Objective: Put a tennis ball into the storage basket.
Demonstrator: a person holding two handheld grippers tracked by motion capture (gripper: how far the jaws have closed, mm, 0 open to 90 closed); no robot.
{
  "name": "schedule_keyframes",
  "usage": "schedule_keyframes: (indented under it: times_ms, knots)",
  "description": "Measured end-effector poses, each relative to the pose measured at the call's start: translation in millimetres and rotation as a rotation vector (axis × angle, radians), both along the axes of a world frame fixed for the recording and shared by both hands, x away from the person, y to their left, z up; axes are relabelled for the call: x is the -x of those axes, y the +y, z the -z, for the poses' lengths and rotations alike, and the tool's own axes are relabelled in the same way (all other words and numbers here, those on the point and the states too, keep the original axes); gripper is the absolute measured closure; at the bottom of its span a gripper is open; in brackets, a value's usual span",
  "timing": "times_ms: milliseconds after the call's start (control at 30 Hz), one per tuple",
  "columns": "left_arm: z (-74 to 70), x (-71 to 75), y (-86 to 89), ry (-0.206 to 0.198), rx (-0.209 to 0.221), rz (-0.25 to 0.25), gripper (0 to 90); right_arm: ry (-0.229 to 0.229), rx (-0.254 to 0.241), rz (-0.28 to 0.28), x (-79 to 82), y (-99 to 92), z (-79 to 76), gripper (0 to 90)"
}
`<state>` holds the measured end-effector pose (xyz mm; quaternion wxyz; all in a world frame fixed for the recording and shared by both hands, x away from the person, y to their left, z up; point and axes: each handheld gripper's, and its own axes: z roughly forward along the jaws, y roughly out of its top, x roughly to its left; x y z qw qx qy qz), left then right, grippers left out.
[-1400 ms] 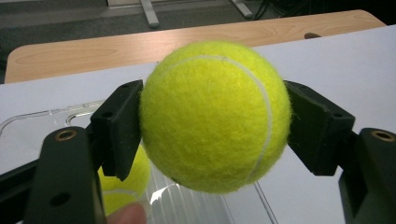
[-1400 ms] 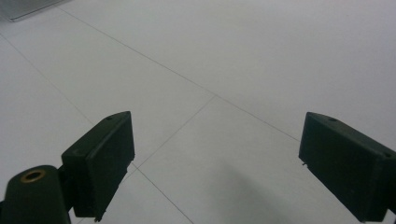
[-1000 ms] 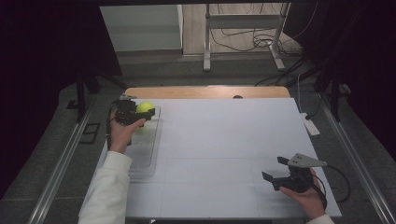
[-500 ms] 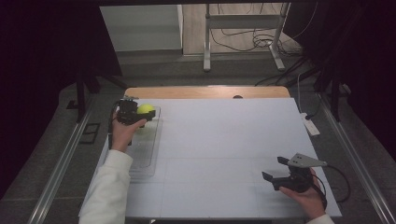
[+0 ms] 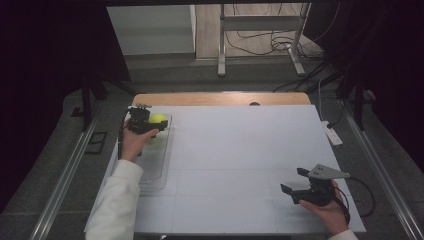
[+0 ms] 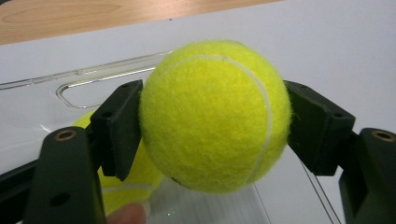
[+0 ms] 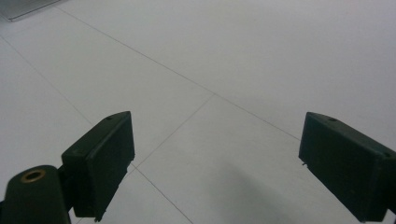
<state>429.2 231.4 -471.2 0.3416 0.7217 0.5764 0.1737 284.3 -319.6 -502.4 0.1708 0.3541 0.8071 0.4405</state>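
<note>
Nearest to me, at the near right corner of the white table (image 5: 240, 150), the right gripper (image 5: 295, 182) rests low in the person's right hand, angled toward the middle of the table. Its two black jaws stand well apart with nothing between them; in the right gripper view the pads (image 7: 100, 161) frame bare white tabletop crossed by thin seams. I take it this hand is parked out of the way, ready but idle, while the other one works.

Farther off, along the left edge, a white-sleeved forearm (image 5: 117, 200) reaches out over a clear, shallow plastic tray (image 5: 155, 172) that lies lengthwise on the table. The tray seems to serve as the holding place for the balls, which would explain why the left hand works there.

At the far end of that tray the left gripper (image 5: 150, 122) has its jaws clamped on a fuzzy yellow-green tennis ball (image 6: 212, 114). In the left gripper view the black pads (image 6: 123, 126) press on opposite sides of the ball at about its widest part, a grip that should stop a round thing from rolling out. The ball looks to be held slightly clear of the tray floor, though I cannot be sure of that. Just behind and below it, a second yellow tennis ball (image 6: 126, 184) lies in the tray, partly hidden by the left jaw.

Beyond the white surface, a strip of bare wooden tabletop (image 5: 215, 98) runs along the far edge.
</note>
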Motion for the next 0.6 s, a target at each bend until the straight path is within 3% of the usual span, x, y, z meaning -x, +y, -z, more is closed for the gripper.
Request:
schedule_keyframes:
  times_ms: [600]
  knots:
    - [7.3,-4.5,-1.5,0.045,-0.02,0.011,26.9,0.0,0.001,0.0,0.0,-0.2,0.1,10.8]
